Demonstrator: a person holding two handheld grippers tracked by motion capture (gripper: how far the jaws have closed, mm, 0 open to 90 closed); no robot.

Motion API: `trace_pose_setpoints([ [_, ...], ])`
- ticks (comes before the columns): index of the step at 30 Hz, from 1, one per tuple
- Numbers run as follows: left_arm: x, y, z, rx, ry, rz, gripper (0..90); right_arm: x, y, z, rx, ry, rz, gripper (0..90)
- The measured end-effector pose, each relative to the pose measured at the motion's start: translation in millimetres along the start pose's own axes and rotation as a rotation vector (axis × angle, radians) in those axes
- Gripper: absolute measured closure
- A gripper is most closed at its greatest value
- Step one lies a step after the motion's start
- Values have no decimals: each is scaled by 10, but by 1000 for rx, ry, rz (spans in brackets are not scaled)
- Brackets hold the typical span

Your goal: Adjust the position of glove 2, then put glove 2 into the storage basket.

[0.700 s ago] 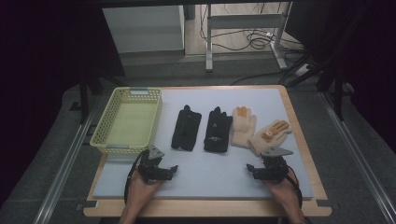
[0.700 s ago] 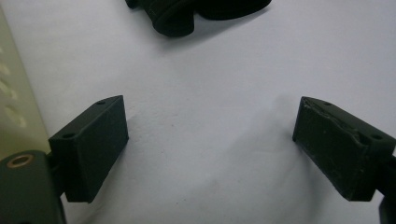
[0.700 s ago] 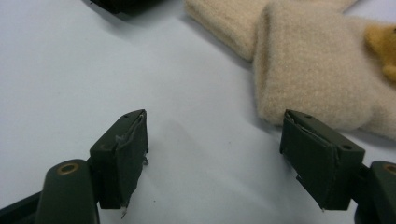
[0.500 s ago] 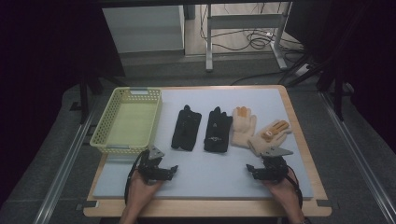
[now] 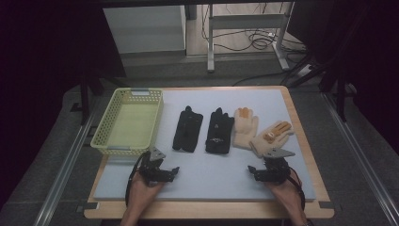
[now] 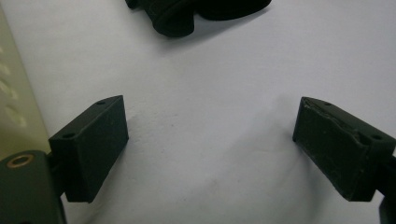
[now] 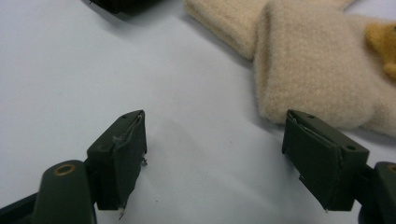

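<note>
Two black gloves (image 5: 188,131) (image 5: 219,131) lie side by side in the middle of the pale mat (image 5: 207,174), cuffs toward me. Right of them lie two cream gloves with orange patches (image 5: 245,127) (image 5: 273,137), the right one slanted and overlapping the other's cuff. My left gripper (image 5: 175,172) rests low on the mat just in front of the basket's near corner, open with nothing between its jaws; a black cuff (image 6: 180,21) lies ahead of it. My right gripper (image 5: 251,170) sits near the cream cuffs (image 7: 308,70), open and empty, its right jaw close to the cuff edge.
A yellow-green plastic basket (image 5: 109,136) stands at the mat's left side with nothing in it; its wall (image 6: 14,107) shows beside my left jaw. The mat lies on a wooden table (image 5: 301,213) with metal rails on both sides. Dark floor and cables lie beyond.
</note>
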State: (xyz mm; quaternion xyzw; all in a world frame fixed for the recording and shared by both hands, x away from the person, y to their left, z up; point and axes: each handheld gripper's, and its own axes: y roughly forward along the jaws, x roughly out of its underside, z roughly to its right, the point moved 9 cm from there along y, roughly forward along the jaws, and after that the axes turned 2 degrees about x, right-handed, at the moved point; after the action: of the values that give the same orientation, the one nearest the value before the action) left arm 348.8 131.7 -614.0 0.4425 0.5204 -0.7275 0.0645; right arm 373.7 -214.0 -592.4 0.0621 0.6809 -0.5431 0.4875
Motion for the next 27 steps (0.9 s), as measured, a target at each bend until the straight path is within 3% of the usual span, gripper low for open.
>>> trace_pose_setpoints([
  [5,0,0,0,0,0,0,103,-35,-6,-2,9,10,15,221],
  [10,-3,3,3,1,-5,5,103,-124,-28,-50,-16,15,28,221],
  [17,-3,2,3,1,-5,5,103,-288,12,-154,-45,-24,33,222],
  [27,-2,2,3,1,-5,5,103,-531,140,-332,-110,-28,26,239],
])
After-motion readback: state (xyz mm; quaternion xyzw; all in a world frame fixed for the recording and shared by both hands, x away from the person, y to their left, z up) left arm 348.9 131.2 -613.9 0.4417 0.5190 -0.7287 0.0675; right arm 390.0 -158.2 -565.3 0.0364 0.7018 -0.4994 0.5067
